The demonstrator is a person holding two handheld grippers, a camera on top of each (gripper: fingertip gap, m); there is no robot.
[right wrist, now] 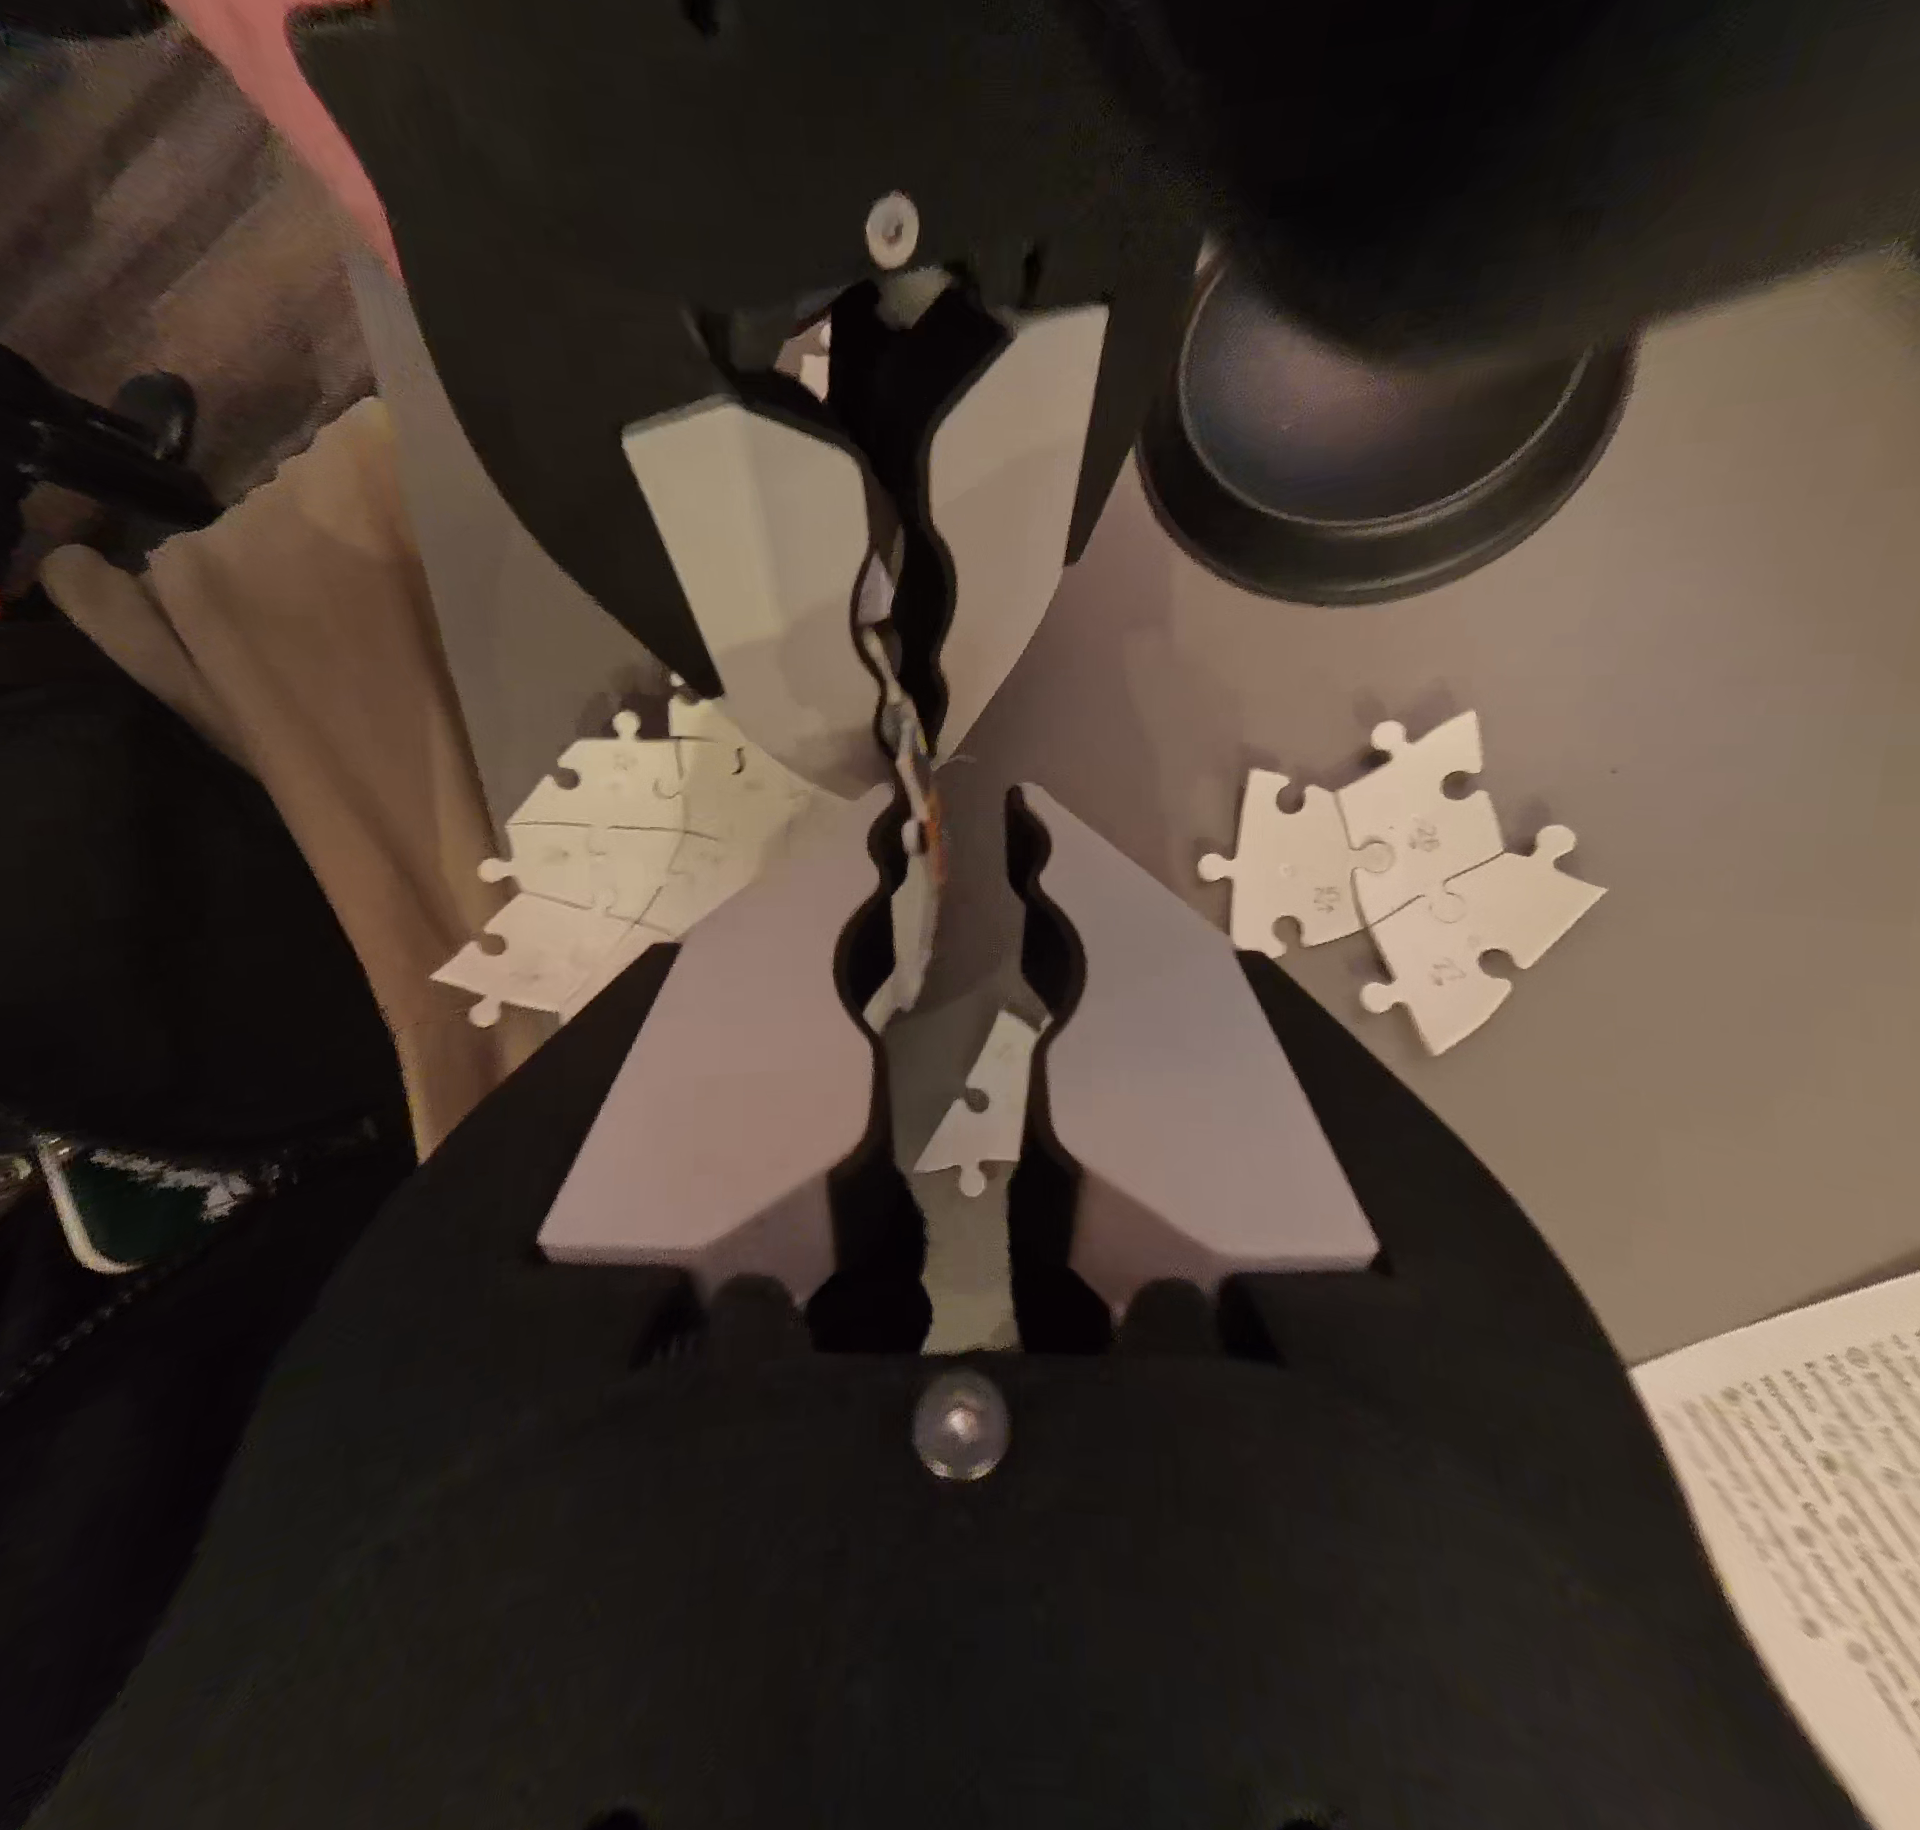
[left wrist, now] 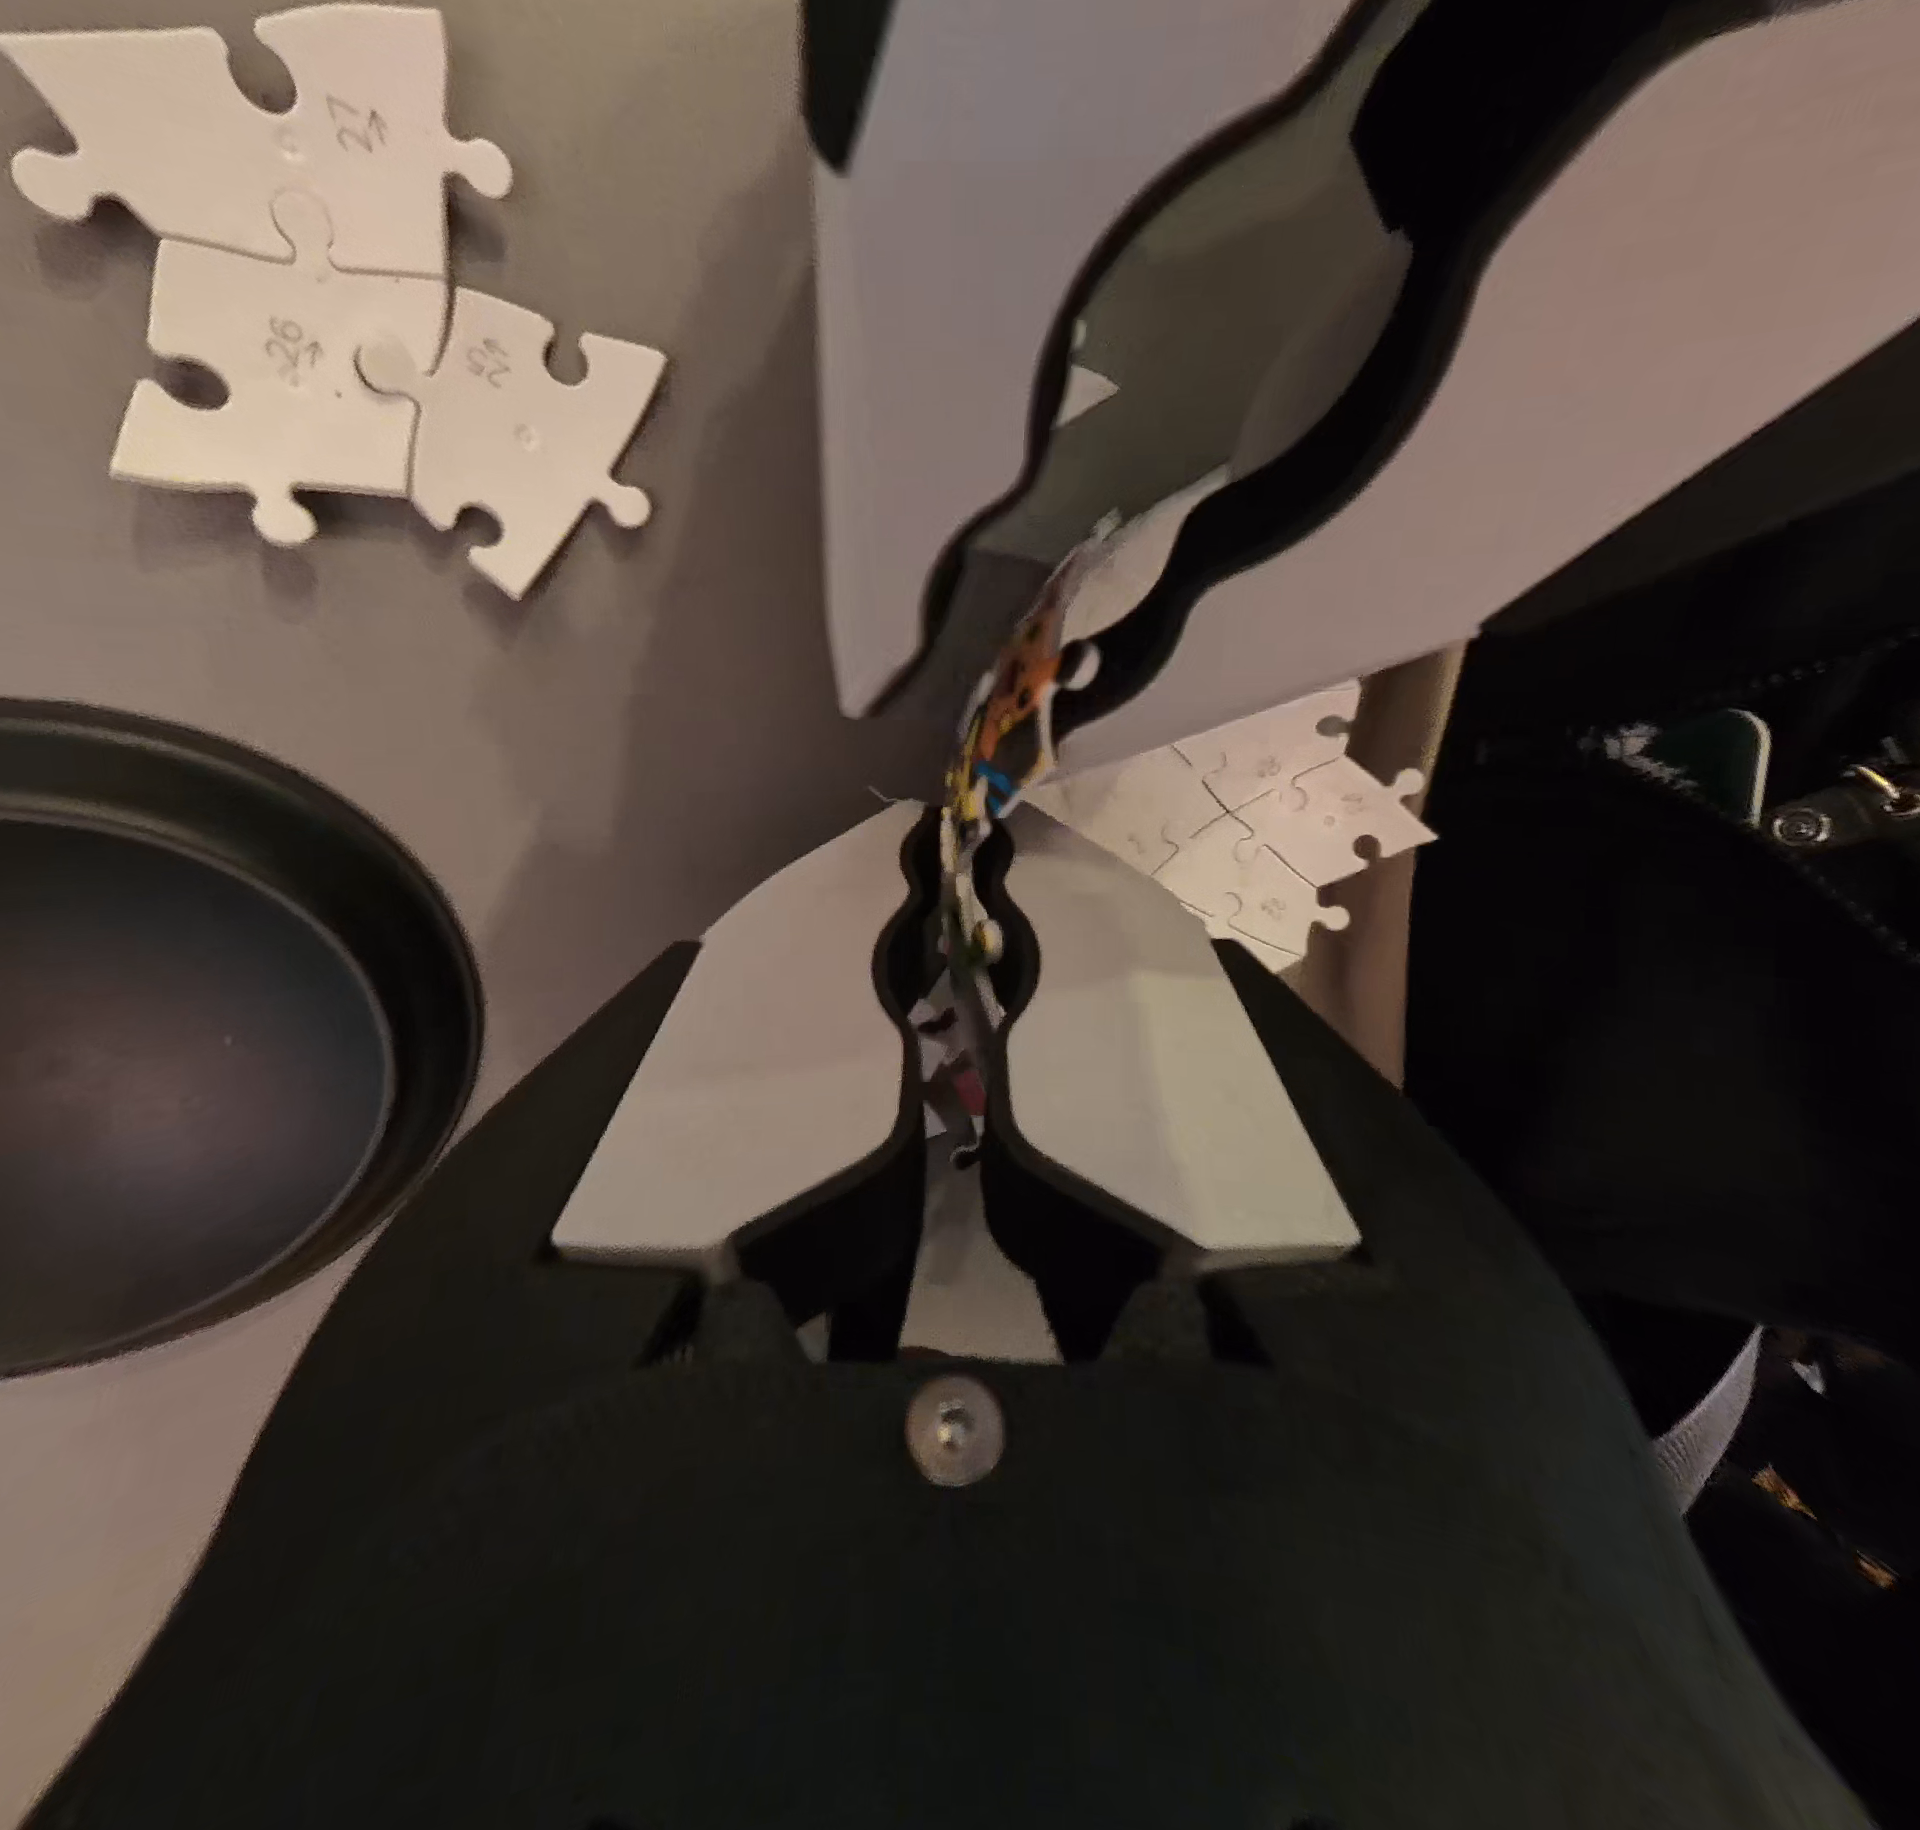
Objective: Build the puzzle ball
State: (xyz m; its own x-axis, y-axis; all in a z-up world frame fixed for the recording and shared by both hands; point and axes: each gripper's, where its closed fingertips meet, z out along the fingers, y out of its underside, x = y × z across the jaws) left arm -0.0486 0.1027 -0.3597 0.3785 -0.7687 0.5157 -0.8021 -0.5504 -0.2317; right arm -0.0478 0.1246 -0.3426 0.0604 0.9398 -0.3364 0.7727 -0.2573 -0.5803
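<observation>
My left gripper (left wrist: 956, 824) is shut on a curved strip of joined puzzle pieces (left wrist: 1013, 700), seen edge-on, with its printed colourful side showing. My right gripper (right wrist: 951, 804) faces it tip to tip and is open. The strip (right wrist: 920, 845) runs between its fingers and lies against the left finger (right wrist: 727, 1053). In the right wrist view the left gripper (right wrist: 914, 741) comes down from the top, clamped on the strip. In the left wrist view the right gripper (left wrist: 966, 731) enters from the upper right.
Three joined white pieces (left wrist: 343, 294) lie face down on the grey table (left wrist: 644, 118), also visible in the right wrist view (right wrist: 1403, 876). Another joined group (right wrist: 613, 845) overhangs the table edge. A loose piece (right wrist: 977, 1105), a black dish (left wrist: 208, 1032) and a printed sheet (right wrist: 1808, 1520) are nearby. A person in dark clothes (left wrist: 1662, 949) stands close.
</observation>
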